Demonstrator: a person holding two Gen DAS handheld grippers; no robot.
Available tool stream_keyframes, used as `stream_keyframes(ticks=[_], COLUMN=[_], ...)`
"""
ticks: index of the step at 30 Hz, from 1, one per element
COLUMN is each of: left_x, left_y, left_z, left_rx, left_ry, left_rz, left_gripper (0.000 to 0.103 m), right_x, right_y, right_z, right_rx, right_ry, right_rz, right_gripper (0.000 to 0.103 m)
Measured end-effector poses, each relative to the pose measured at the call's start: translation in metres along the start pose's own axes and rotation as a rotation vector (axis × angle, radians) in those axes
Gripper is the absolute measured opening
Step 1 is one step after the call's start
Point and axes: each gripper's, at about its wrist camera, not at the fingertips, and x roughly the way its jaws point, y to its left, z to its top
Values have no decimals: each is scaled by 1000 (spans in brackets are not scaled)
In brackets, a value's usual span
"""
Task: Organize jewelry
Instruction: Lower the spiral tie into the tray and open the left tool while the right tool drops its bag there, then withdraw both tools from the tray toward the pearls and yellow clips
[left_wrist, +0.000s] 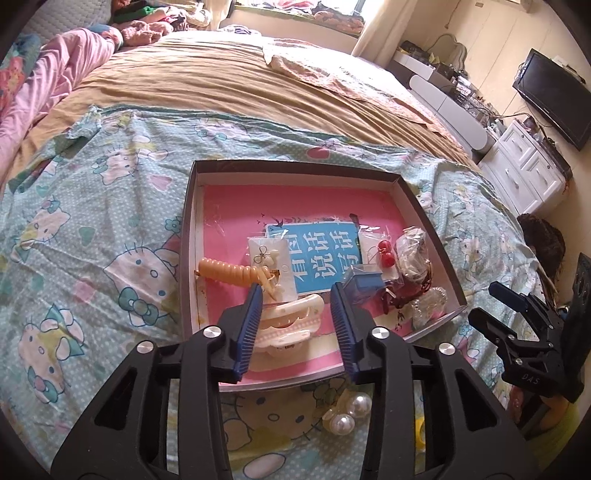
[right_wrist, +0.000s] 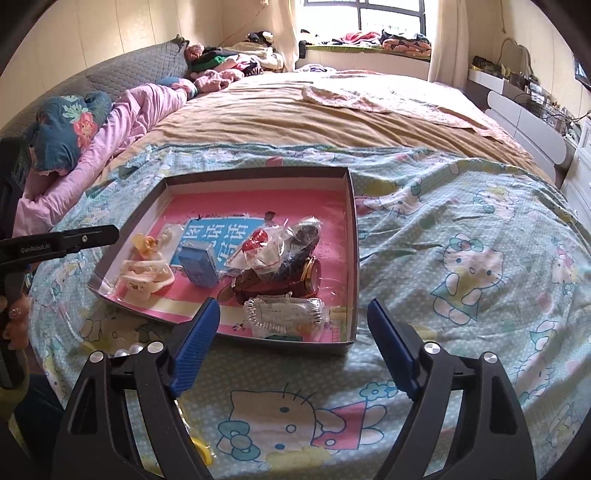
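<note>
A shallow box lid (left_wrist: 295, 165) (right_wrist: 352, 236) with a pink lining lies on the Hello Kitty sheet. In it are a cream hair claw (left_wrist: 291, 314) (right_wrist: 144, 275), a peach spiral hair tie (left_wrist: 225, 271), an earring card (left_wrist: 267, 256), red bead earrings (left_wrist: 385, 254) (right_wrist: 256, 236), a small blue box (left_wrist: 364, 284) (right_wrist: 199, 267), a watch (right_wrist: 312, 277) and a clear comb clip (right_wrist: 284, 312). A pearl hair tie (left_wrist: 349, 413) (right_wrist: 129, 350) lies on the sheet outside the lid's near edge. My left gripper (left_wrist: 297, 291) is open above the hair claw. My right gripper (right_wrist: 291, 306) is open and empty, near the lid's near edge.
The bed carries a tan blanket (right_wrist: 314, 118), a pink quilt (right_wrist: 129, 118) and pillows at the far left. A white dresser (left_wrist: 524, 162) and a TV (left_wrist: 554, 96) stand to the right. A yellow object (right_wrist: 201, 452) lies at the bed's near edge.
</note>
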Motion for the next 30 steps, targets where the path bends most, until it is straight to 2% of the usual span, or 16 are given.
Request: stream_keyframes(ticks=[5,9,11,16,21,30], left_x=[-21,-36,-43,-53,-56,-47], left_y=[-6,-13,-17,-25,-25,-19], left_z=[-2,-6,-10,-18,-28,-51], left_rx=[5,26,38,57,55,43], left_ry=[-44,-78,-91,-112,-109,-65], left_rz=[10,32,38,54,72,93], left_gripper=[54,63,77,89,93,93], right_x=[-25,-44,-51,-62,-61,-48], right_y=[5,11,14,23,35,57], right_z=[0,-4,-7,-18,-34,-69], right_rx=[-18,-38,-50,-76,-108,-206], right_ry=[-48,-72,-79,-81,-55,16], right_rz=[0,6,10,25,44,84], right_gripper=[89,89,89,90,90,90])
